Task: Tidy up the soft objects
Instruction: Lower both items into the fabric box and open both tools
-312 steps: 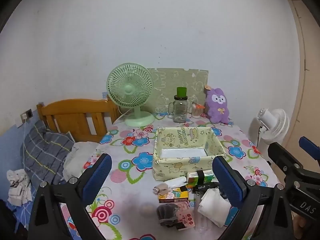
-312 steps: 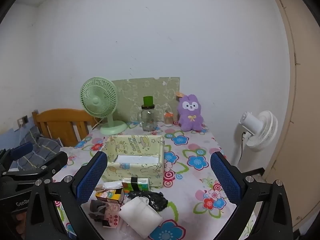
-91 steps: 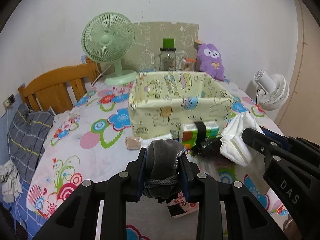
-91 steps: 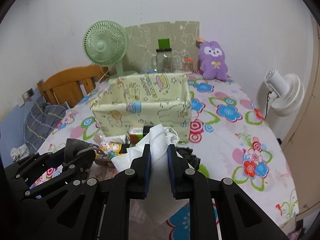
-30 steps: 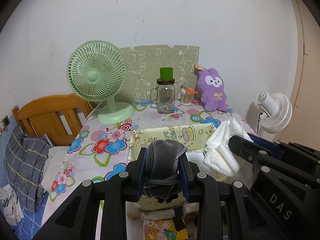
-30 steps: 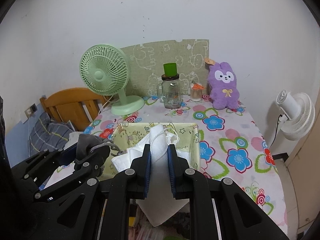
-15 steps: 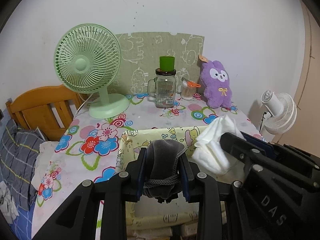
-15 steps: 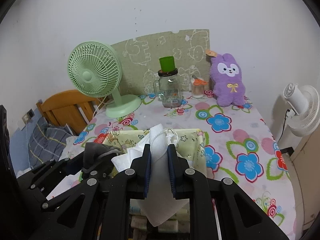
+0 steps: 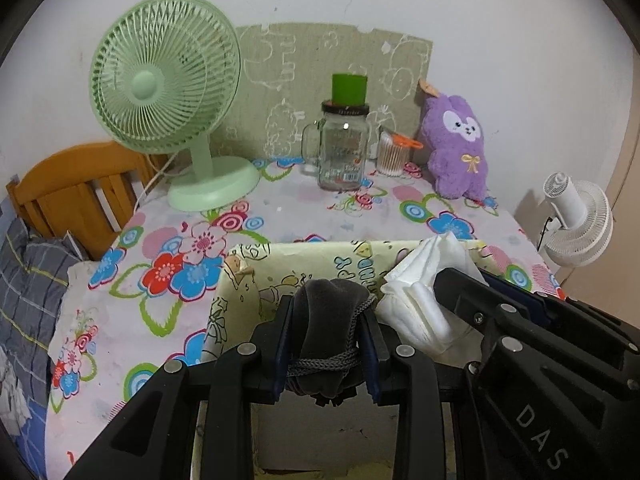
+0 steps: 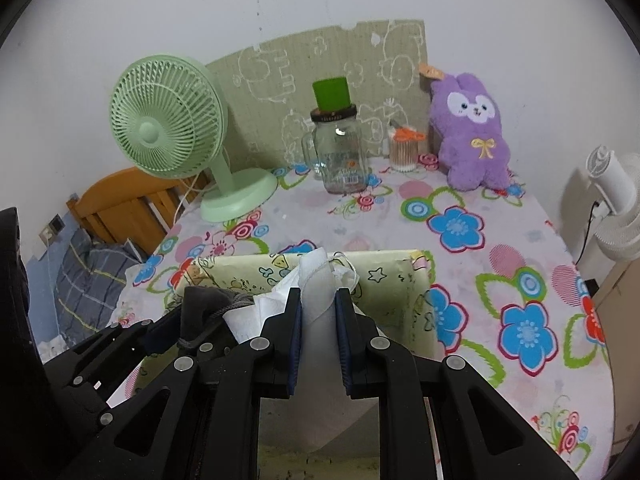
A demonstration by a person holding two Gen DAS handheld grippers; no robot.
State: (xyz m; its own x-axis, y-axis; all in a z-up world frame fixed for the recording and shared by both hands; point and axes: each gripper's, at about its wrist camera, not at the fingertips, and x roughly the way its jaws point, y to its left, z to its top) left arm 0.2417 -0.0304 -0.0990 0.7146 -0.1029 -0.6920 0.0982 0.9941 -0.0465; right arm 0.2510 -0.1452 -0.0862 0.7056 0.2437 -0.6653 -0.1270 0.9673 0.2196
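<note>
1. A grey pouch [image 9: 326, 320] with a cord is clamped between the fingers of the left gripper [image 9: 327, 336], which is closed on it.
2. A folded white cloth [image 10: 318, 300] is pinched by the right gripper [image 10: 319, 332], closed tight on it.
3. Both loads are held above the open yellow fabric box [image 9: 280, 264], near its far edge; the grippers are side by side, the cloth just beside the pouch.
4. The box is set on the table [image 10: 460, 200] with the floral cover, toward the near edge.
5. Along the far edge are seen: green fan [image 9: 164, 80] at the left corner, glass jar [image 9: 342, 148] mid-edge, cotton swab cup [image 9: 394, 154] beside it, purple plush [image 9: 456, 148] toward the right corner.
6. A white fan [image 9: 576, 220] is seen off the table's right edge.
</note>
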